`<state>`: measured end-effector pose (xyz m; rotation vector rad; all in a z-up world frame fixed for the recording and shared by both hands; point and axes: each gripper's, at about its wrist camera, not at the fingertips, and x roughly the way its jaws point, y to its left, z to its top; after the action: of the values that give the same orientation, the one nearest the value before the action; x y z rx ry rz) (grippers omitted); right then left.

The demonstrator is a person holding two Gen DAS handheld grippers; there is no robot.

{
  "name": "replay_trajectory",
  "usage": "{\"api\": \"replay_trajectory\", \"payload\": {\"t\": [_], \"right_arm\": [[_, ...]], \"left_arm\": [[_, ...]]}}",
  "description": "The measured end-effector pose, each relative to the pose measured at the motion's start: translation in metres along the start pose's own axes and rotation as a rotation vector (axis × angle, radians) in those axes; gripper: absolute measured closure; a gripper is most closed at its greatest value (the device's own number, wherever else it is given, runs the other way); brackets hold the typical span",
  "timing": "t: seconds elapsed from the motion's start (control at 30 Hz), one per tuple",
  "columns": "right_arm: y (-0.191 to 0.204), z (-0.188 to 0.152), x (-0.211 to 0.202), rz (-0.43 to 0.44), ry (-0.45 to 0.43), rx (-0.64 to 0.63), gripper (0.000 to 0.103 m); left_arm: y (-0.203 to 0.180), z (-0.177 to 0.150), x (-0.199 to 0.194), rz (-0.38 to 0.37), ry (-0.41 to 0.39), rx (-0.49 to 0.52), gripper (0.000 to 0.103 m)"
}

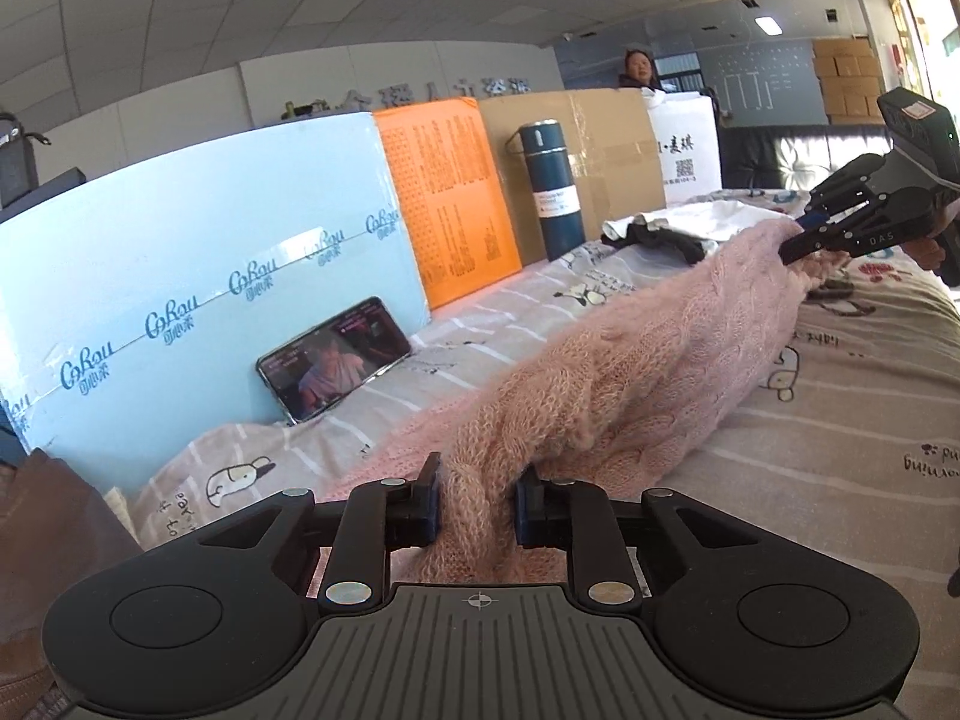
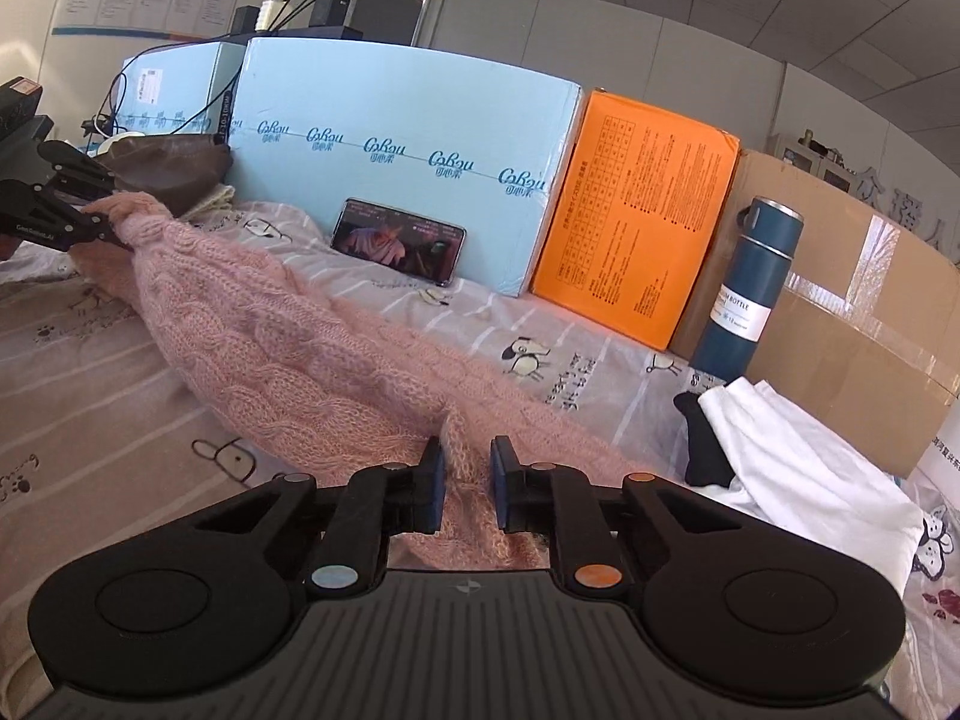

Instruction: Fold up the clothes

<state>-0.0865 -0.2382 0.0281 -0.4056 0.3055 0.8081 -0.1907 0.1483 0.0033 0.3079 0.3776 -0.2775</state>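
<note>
Your left hand-held gripper [image 1: 477, 501] is clamped on a bunched end of the pink knitted sweater [image 1: 630, 360] at the bottom centre of the left wrist view. Your right hand-held gripper [image 2: 467, 483] pinches the other end, low in the middle of its own view, its jaws narrow with a thin fold of knit between the pads. The sweater stretches between the two, sagging onto the patterned bed sheet [image 1: 840, 420]. In the right wrist view, a phone [image 2: 399, 240] leans against the light blue box [image 2: 408, 120] at upper centre, with the orange box [image 2: 636, 216] and the blue bottle [image 2: 750, 288] to the right. White and black garments [image 2: 780, 450] lie at lower right.
</note>
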Motion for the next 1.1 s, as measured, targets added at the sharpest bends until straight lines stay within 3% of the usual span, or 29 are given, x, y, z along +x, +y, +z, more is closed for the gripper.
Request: {"api": "replay_trajectory", "payload": {"t": [0.43, 0.6, 0.7, 0.77, 0.83, 1.1], "right_arm": [[-0.031, 0.018, 0.062, 0.052, 0.017, 0.015, 0.090], [-0.036, 0.012, 0.081, 0.062, 0.048, 0.025, 0.090], [-0.040, 0.007, 0.088, 0.060, 0.066, 0.036, 0.088], [-0.044, 0.005, 0.088, 0.047, 0.067, 0.050, 0.080], [-0.047, 0.003, 0.087, 0.030, 0.067, 0.062, 0.064], [-0.063, -0.007, 0.059, -0.100, 0.087, 0.082, 0.051]], "left_arm": [[0.042, 0.001, 0.036, 0.035, 0.069, -0.221, 0.077], [0.050, -0.001, 0.039, 0.069, 0.072, -0.282, 0.054], [0.058, -0.004, 0.034, 0.083, 0.069, -0.319, 0.046], [0.060, -0.006, 0.028, 0.110, 0.065, -0.327, 0.041], [0.062, -0.007, 0.024, 0.137, 0.062, -0.334, 0.036], [0.071, -0.015, 0.024, 0.210, 0.093, -0.377, 0.036]]}}
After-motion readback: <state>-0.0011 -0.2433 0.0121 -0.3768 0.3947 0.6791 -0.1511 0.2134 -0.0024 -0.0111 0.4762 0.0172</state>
